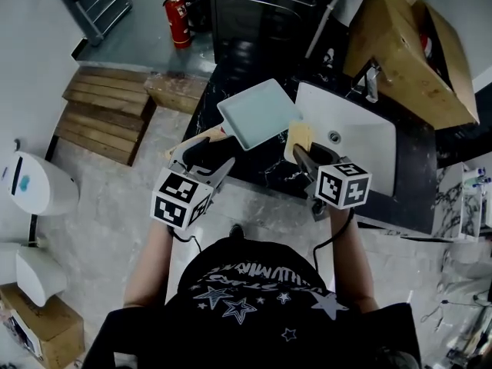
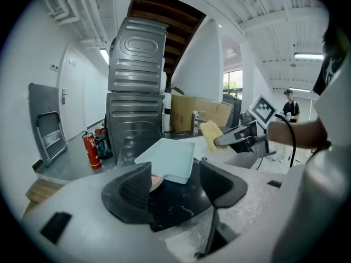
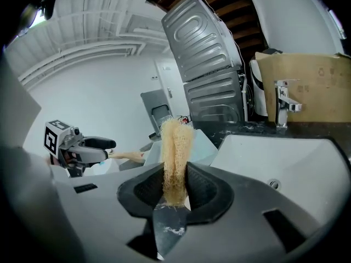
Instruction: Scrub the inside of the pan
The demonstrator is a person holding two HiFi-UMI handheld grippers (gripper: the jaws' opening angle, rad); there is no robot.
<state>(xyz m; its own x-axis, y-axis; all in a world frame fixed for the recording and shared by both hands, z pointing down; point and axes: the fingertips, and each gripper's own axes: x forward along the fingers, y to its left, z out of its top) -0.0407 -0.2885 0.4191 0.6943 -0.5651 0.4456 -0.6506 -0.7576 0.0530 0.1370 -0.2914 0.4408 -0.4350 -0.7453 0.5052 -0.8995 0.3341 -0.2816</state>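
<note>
A pale blue square pan (image 1: 260, 112) lies on the black marble counter (image 1: 265, 167), its wooden handle (image 1: 218, 133) pointing toward me. My left gripper (image 1: 211, 157) stands open at the handle's end. In the left gripper view the handle tip (image 2: 157, 181) shows just inside the left jaw, with neither pad pressing on it, and the pan (image 2: 169, 158) lies beyond. My right gripper (image 1: 301, 157) is shut on a yellow loofah sponge (image 1: 300, 137), held upright beside the pan's right edge, above the counter. The sponge (image 3: 175, 158) sticks up between the jaws.
A white sink basin (image 1: 361, 148) with a faucet (image 3: 283, 104) lies to the right of the pan. A cardboard box (image 1: 407, 48) stands behind it. Stacked metal appliances (image 2: 136, 108) rise at the back. A red fire extinguisher (image 1: 177, 20) and wooden pallets (image 1: 104, 114) are on the floor to the left.
</note>
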